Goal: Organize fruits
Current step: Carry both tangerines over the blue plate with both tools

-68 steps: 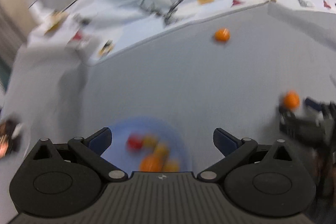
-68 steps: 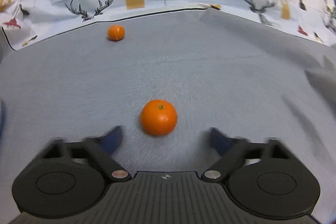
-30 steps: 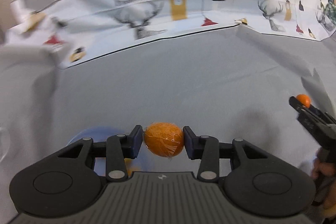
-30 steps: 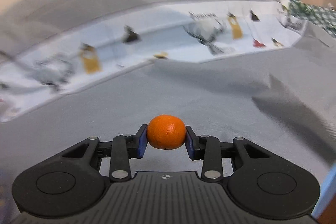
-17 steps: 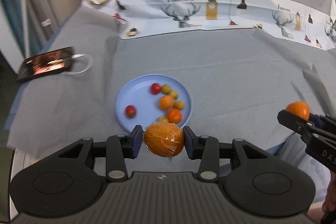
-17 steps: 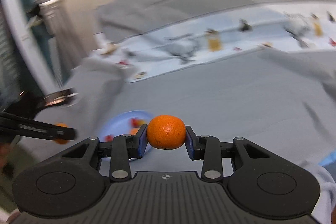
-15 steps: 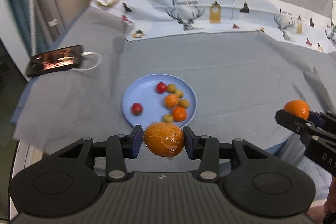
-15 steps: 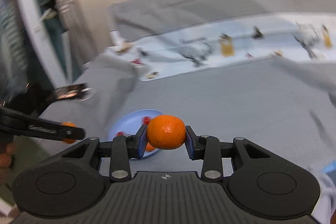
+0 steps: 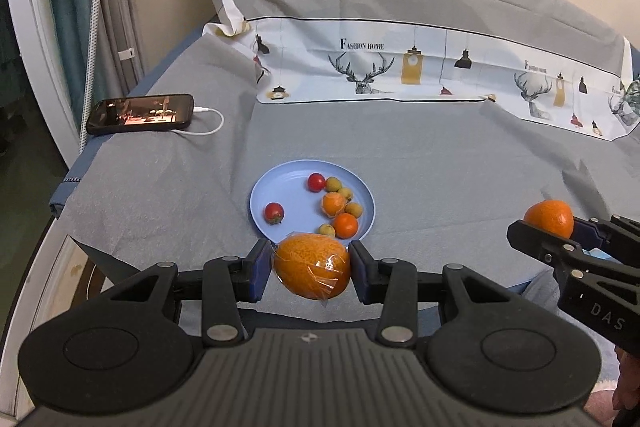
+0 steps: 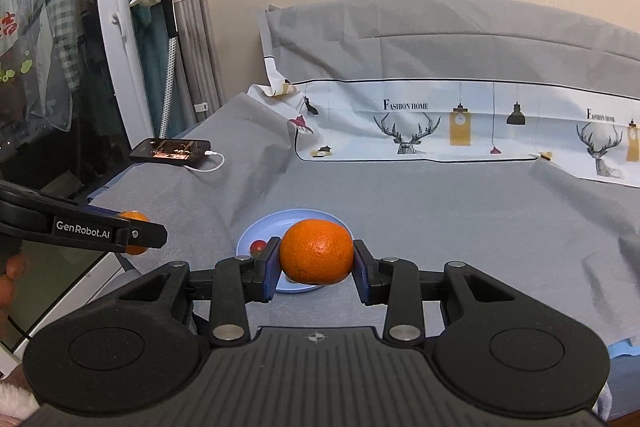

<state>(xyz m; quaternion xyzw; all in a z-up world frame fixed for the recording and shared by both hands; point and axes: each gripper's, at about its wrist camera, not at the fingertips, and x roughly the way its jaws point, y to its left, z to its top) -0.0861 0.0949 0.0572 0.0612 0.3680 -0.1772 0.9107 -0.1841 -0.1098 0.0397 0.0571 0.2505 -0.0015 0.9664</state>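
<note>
My left gripper is shut on a plastic-wrapped orange, held above the bed's near edge just in front of a light blue plate. The plate holds two small oranges, two red tomatoes and several small yellow-green fruits. My right gripper is shut on an orange, raised above the bed, with the plate partly hidden behind it. It also shows in the left wrist view at the right, holding its orange.
A grey sheet covers the bed, with a white printed cloth and grey pillow at the back. A phone on a white cable lies at the far left. A window frame and curtains stand left of the bed.
Both grippers, each still holding its orange, have pulled back and risen a little. The right wrist view has settled and now faces the plate.
</note>
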